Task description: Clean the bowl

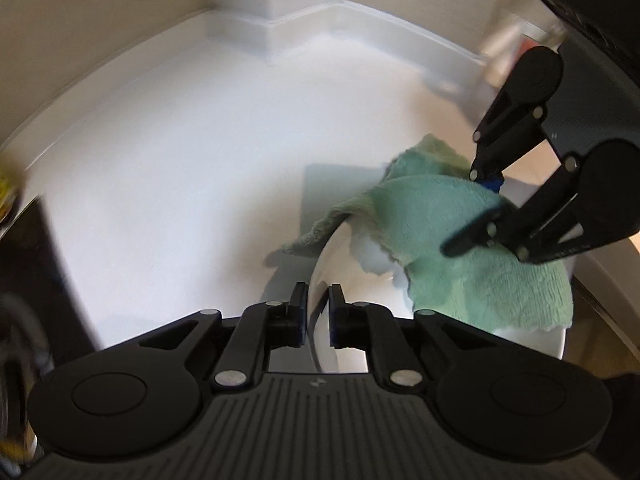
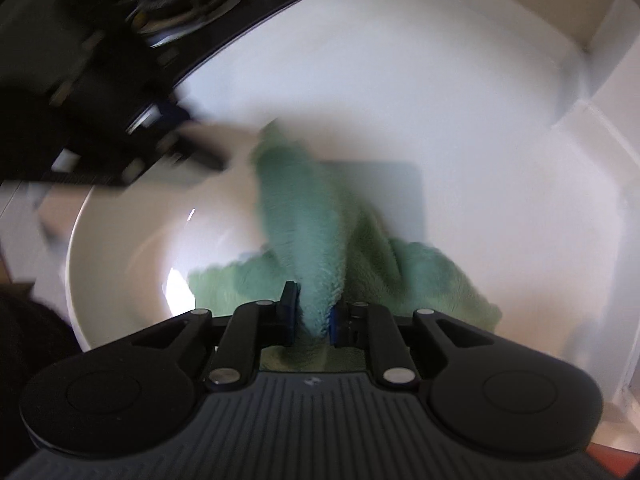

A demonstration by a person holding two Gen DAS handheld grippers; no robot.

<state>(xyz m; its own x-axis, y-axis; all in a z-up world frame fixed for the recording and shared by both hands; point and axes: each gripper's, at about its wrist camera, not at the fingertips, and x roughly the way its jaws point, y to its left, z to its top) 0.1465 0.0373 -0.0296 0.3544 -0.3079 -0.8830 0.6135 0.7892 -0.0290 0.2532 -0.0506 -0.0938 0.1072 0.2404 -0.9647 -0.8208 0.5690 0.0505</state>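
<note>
A white bowl (image 1: 360, 276) is held tilted above a white counter; my left gripper (image 1: 318, 312) is shut on its rim. The bowl also shows in the right wrist view (image 2: 120, 248). My right gripper (image 2: 314, 320) is shut on a green cloth (image 2: 304, 232), which hangs into the bowl and over its far rim. In the left wrist view the right gripper (image 1: 486, 208) comes in from the right with the cloth (image 1: 452, 240) draped across the bowl. The left gripper (image 2: 120, 148) appears blurred at the bowl's left rim.
A white counter (image 1: 180, 180) with a raised back edge and wall corner (image 1: 276, 36). A grey square mat (image 2: 400, 200) lies on it under the cloth. A black stove (image 2: 192, 4) stands at the left. Blurred items (image 1: 504, 52) stand at back right.
</note>
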